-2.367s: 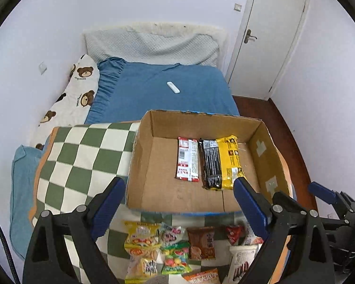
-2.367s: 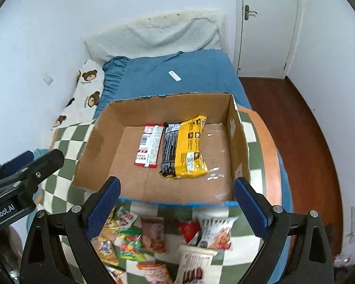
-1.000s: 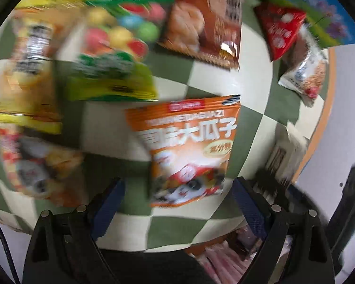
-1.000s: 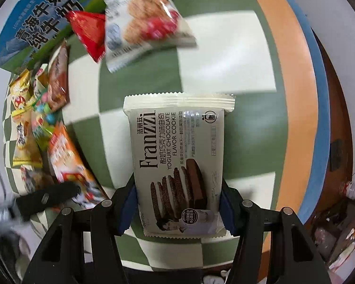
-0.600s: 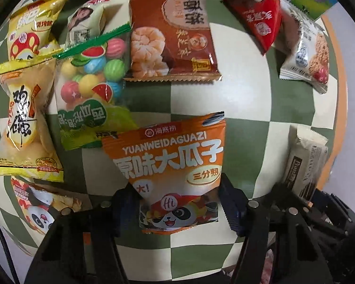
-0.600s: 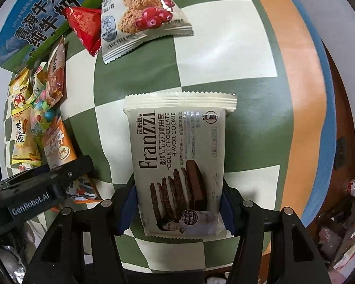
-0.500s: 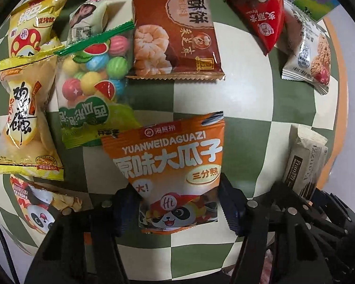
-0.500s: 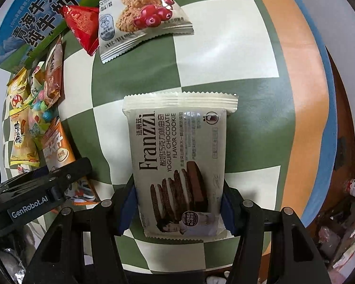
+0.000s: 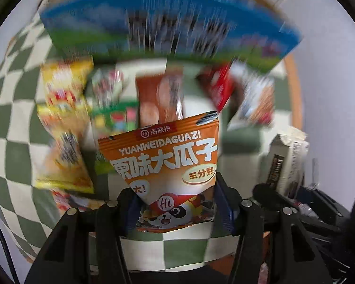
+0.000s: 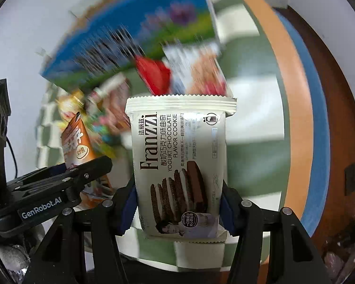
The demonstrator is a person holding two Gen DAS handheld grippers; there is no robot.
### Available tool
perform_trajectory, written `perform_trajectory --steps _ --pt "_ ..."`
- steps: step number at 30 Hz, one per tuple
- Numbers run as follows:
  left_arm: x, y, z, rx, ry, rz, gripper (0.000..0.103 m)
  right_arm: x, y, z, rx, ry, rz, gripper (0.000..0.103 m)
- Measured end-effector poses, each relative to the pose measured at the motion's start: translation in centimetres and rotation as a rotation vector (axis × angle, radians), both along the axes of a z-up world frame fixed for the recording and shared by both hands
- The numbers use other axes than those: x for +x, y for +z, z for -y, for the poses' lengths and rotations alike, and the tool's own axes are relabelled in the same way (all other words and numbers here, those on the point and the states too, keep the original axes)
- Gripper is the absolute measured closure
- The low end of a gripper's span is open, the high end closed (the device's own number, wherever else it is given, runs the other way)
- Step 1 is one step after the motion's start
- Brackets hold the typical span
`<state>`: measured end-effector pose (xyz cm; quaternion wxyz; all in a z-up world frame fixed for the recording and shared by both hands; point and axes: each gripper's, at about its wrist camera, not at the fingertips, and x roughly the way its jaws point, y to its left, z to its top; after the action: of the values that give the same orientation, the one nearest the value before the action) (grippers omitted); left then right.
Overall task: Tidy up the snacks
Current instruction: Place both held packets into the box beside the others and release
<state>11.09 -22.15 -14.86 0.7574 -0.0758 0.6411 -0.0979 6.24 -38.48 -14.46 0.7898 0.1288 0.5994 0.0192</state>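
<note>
My left gripper [image 9: 175,210] is shut on an orange sunflower-seed packet [image 9: 163,161] and holds it lifted above the checkered cloth. My right gripper [image 10: 178,209] is shut on a cream Franzzi chocolate cookie packet [image 10: 179,163], also lifted. The cardboard box with a blue and green printed front [image 9: 168,26] stands beyond; it also shows in the right wrist view [image 10: 135,40]. The cookie packet shows at the right of the left wrist view [image 9: 284,158]. The seed packet shows at the left of the right wrist view [image 10: 78,146].
Several loose snack packets lie blurred on the checkered cloth [image 9: 9,123] between me and the box: yellow ones [image 9: 64,123], a brown one [image 9: 158,99], a red one [image 9: 217,87]. The cloth's orange edge [image 10: 293,94] and wooden floor [image 10: 338,90] are on the right.
Both grippers have risen from the cloth with their packets and tilted up toward the box. The background is now motion-blurred.
</note>
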Motion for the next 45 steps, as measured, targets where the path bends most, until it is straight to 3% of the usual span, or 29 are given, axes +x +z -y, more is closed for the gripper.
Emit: perform_trajectory --steps 4,9,13,17,22,27,34,36,38,42,45 --pt "2.4 6.1 -0.1 -0.037 0.008 0.108 0.050 4.1 4.7 -1.4 0.013 0.025 0.099 0.042" --pt "8.3 11.7 -2.1 -0.031 0.034 0.204 0.050 10.1 9.1 -1.4 -0.012 0.038 0.191 0.042" --pt "14.3 13.4 -3.2 0.023 0.050 0.231 0.050 17.1 11.2 -1.4 -0.066 0.039 0.212 0.042" --pt "20.7 11.5 -4.6 0.094 0.057 0.208 0.050 23.9 11.1 -1.1 -0.125 0.036 0.168 0.042" --pt "27.4 7.2 -6.2 0.169 0.046 0.110 0.050 31.3 9.2 -1.0 -0.188 0.026 0.071 0.042" --pt "32.4 2.9 -8.1 0.224 0.054 0.025 0.050 35.4 6.6 -0.8 -0.215 0.010 -0.005 0.041" --pt "35.6 0.4 -9.7 0.244 0.067 -0.036 0.048 38.9 3.5 0.1 -0.250 -0.038 -0.077 0.039" --pt "36.3 0.0 -10.0 0.243 0.067 -0.046 0.044 39.1 3.1 0.1 -0.251 -0.041 -0.102 0.027" --pt "36.6 -0.1 -10.0 0.238 0.058 -0.048 0.011 38.8 2.7 -0.2 -0.243 -0.031 -0.113 0.020" --pt "36.6 0.0 -10.0 0.226 0.047 -0.048 0.007 38.3 2.7 -1.0 -0.246 -0.010 -0.115 0.011" --pt "36.1 0.1 -9.8 0.206 0.049 -0.058 0.007 37.7 2.9 -1.2 -0.241 -0.010 -0.118 0.010"
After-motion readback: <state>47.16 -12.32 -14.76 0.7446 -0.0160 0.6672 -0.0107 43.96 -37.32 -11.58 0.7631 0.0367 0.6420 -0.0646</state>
